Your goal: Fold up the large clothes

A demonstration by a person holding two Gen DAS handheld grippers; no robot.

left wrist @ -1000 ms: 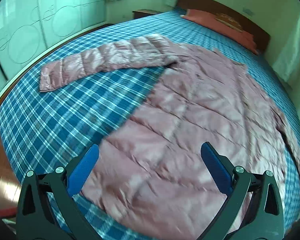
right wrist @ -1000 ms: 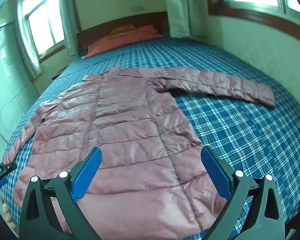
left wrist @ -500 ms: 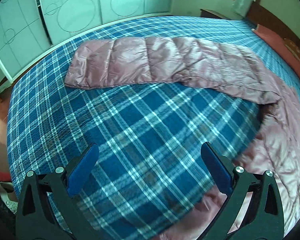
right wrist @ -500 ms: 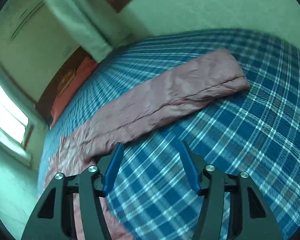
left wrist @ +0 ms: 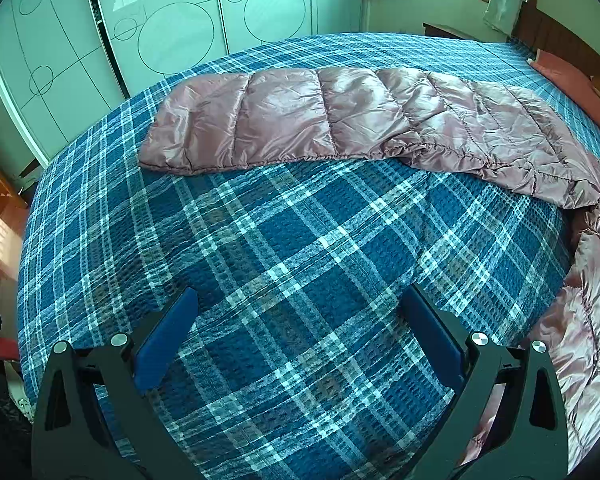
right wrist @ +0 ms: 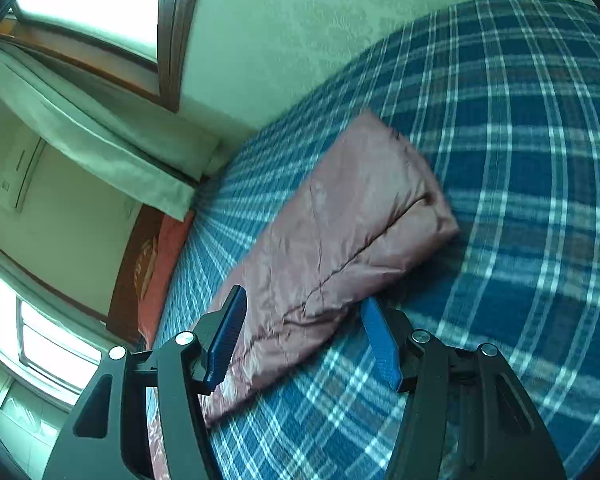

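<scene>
A pink quilted down jacket lies flat on a bed with a blue plaid cover (left wrist: 284, 248). In the left wrist view one sleeve (left wrist: 320, 120) stretches left across the bed, its cuff at the left end; the jacket body (left wrist: 592, 320) shows at the right edge. My left gripper (left wrist: 300, 332) is open and empty above bare cover, short of that sleeve. In the right wrist view the other sleeve (right wrist: 340, 240) lies with its cuff toward the bed's edge. My right gripper (right wrist: 304, 332) is open, its jaws straddling this sleeve's middle.
Wardrobe doors (left wrist: 172, 28) with circle patterns stand beyond the bed's left side. A wall (right wrist: 300, 32) and window (right wrist: 92, 4) lie close beyond the right side. A red pillow (right wrist: 156, 276) and wooden headboard (left wrist: 556, 36) are at the head.
Both grippers have swung off the jacket body outward to the sleeves. The right gripper has narrowed somewhat and come down around its sleeve. The left has drawn closer to its sleeve.
</scene>
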